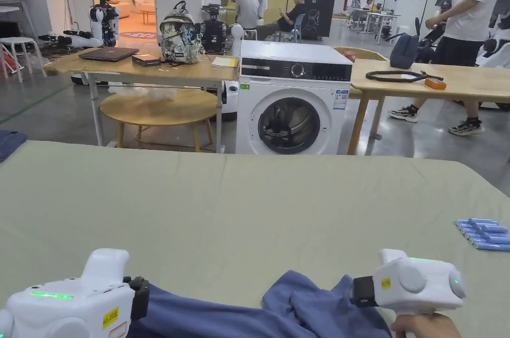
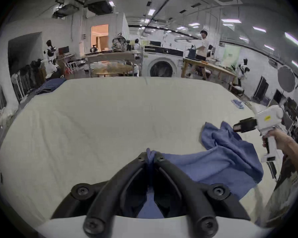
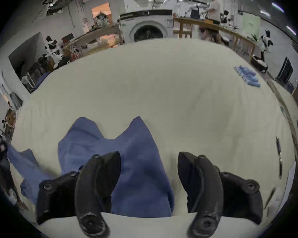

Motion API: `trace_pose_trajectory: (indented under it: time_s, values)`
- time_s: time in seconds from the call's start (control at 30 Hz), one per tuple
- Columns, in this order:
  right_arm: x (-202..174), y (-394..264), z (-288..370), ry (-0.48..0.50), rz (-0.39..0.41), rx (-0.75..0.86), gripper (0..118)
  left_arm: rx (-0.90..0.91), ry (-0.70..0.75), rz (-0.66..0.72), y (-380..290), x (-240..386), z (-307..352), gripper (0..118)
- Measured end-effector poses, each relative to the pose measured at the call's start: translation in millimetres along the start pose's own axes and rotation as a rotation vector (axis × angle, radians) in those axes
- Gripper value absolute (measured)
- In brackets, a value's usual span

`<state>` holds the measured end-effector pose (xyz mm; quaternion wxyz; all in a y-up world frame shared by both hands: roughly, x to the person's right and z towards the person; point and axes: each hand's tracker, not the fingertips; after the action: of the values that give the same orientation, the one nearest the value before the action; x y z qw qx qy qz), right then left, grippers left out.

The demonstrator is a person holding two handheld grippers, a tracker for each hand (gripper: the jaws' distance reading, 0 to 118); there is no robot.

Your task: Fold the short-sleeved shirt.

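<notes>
Spreading the bunched blue shirt (image 1: 279,311) at the near edge of the green-covered desk (image 1: 249,204): with left gripper (image 2: 151,155) jaws clamped on cloth, closing wide-open right gripper (image 3: 149,159) on the far-right edge, then pulling apart.

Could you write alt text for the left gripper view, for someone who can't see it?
The left gripper is shut on a bunched edge of a blue shirt lying crumpled on a pale bed. At right, a hand holds the right gripper beside the shirt.
</notes>
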<state>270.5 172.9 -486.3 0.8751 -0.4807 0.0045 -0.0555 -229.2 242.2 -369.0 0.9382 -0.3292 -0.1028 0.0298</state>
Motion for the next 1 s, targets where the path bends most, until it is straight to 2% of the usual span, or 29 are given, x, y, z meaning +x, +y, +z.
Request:
trace_pose_trajectory:
  time_s: [0.03,0.1,0.13,0.17,0.2,0.23,0.3,0.4,0.47,0.53,0.63,0.8,1.0]
  values:
    - [0,2,-10,0.006,-0.006,-0.031,66,0.006,0.011,0.020,-4,-3,5,0]
    - [-2,1,-24,-0.005,0.013,-0.103,46,-0.005,0.016,0.027,-12,-10,9,0]
    - [-5,-2,-29,-0.007,0.029,-0.129,45,-0.008,0.022,0.028,-15,-13,11,0]
    - [-17,-11,-14,-0.058,0.068,-0.122,45,-0.011,0.032,0.027,-17,-14,13,0]
    - [-22,-15,-8,-0.091,0.100,-0.062,39,-0.015,0.040,0.025,-20,-15,16,0]
    - [-22,-16,-8,-0.074,0.086,-0.074,31,-0.016,0.042,0.025,-21,-17,18,0]
    - [-21,-15,-6,-0.062,0.066,-0.067,0,-0.011,0.043,0.038,-21,-22,21,0]
    - [-19,-22,13,-0.052,0.066,-0.030,0,-0.002,0.049,0.041,-19,-23,27,0]
    - [-14,-20,17,-0.075,0.089,0.082,0,0.010,0.053,0.039,-12,-23,36,0]
    - [-13,-20,47,-0.098,0.093,0.167,0,0.040,0.063,0.039,-3,-29,44,0]
    - [-8,-18,91,-0.064,0.091,0.265,0,0.076,0.080,0.055,14,-42,63,0]
    - [-6,-7,169,-0.076,0.102,0.440,0,0.140,0.137,0.029,45,-69,94,0]
    - [-27,16,256,-0.079,0.150,0.627,0,0.227,0.170,0.048,93,-89,142,0]
